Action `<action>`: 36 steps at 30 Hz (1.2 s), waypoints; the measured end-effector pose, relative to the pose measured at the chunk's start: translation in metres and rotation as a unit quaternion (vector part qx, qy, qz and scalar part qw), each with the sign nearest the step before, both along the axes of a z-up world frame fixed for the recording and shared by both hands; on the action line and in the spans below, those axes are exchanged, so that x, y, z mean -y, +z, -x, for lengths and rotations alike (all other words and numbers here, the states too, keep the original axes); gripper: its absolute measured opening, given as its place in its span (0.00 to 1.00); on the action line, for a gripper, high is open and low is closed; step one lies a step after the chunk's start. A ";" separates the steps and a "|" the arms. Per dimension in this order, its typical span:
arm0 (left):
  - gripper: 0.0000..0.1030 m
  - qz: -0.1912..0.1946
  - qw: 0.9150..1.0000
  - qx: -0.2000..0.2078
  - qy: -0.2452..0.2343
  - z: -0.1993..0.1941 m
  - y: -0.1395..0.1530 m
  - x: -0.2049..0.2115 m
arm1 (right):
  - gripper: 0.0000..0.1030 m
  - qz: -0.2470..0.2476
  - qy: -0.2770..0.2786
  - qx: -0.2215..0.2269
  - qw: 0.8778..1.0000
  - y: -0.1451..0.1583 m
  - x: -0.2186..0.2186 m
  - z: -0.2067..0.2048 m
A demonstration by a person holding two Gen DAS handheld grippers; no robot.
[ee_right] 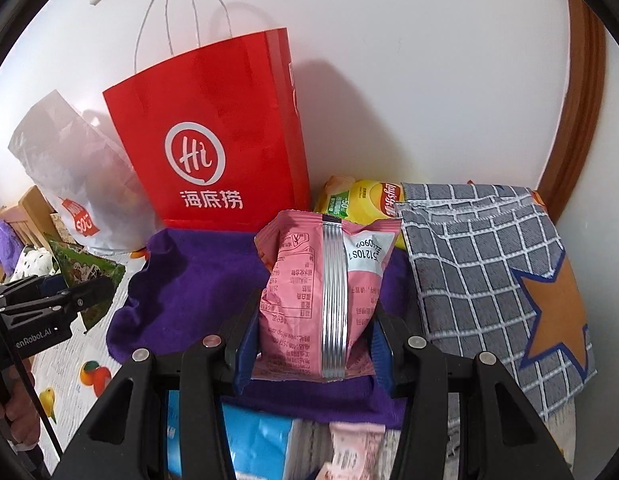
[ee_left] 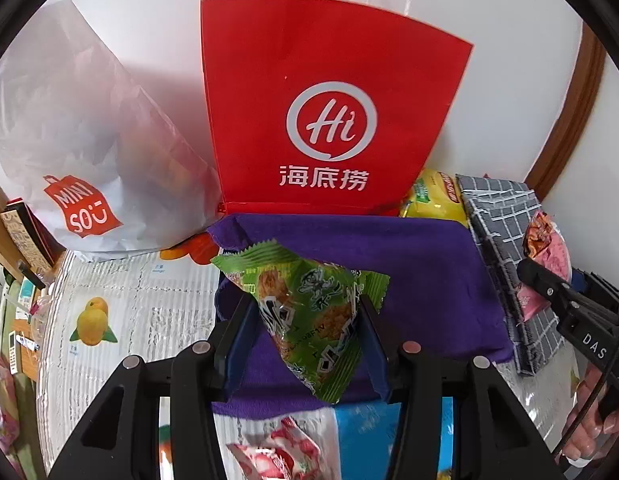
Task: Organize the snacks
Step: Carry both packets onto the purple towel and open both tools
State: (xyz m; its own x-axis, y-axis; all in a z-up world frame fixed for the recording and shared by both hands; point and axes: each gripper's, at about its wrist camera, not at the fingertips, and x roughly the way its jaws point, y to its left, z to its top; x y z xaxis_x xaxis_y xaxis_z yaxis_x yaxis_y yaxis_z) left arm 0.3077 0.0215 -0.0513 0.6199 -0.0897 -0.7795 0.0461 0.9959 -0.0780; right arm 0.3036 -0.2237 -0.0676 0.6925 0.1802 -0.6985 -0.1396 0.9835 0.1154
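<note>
Green snack (ee_left: 305,312) pinched in left hand-held gripper (ee_left: 305,320), pink snack (ee_right: 325,300) clamped in right hand-held gripper (ee_right: 313,340), both over purple cloth (ee_left: 429,264). Beyond, red bag (ee_left: 329,80) upright against wall, chips (ee_right: 369,200) beside checked cloth (ee_right: 469,260).

The left gripper (ee_left: 305,312) rises from the bottom centre of its own view, jaws clamped on a green packet (ee_left: 305,304). The right gripper (ee_right: 315,320) sits likewise at bottom centre, pinching a pink packet (ee_right: 321,296). A hand (ee_left: 593,432) grips its handle at lower right of the left view.
</note>
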 end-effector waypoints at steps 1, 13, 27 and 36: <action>0.46 0.000 1.000 -0.002 0.001 -0.004 -0.003 -0.001 | 0.46 0.000 0.002 0.000 1.000 -0.001 -0.001 -0.005; 0.46 0.001 1.000 -0.031 0.001 -0.052 -0.040 -0.005 | 0.46 0.004 0.010 -0.028 1.000 -0.040 -0.005 -0.057; 0.46 -0.006 0.997 -0.073 -0.006 -0.085 -0.091 0.000 | 0.46 0.037 0.024 -0.103 0.994 -0.101 -0.013 -0.085; 0.46 -0.003 0.996 -0.087 -0.011 -0.092 -0.104 0.006 | 0.46 0.039 0.026 -0.113 0.993 -0.113 -0.016 -0.085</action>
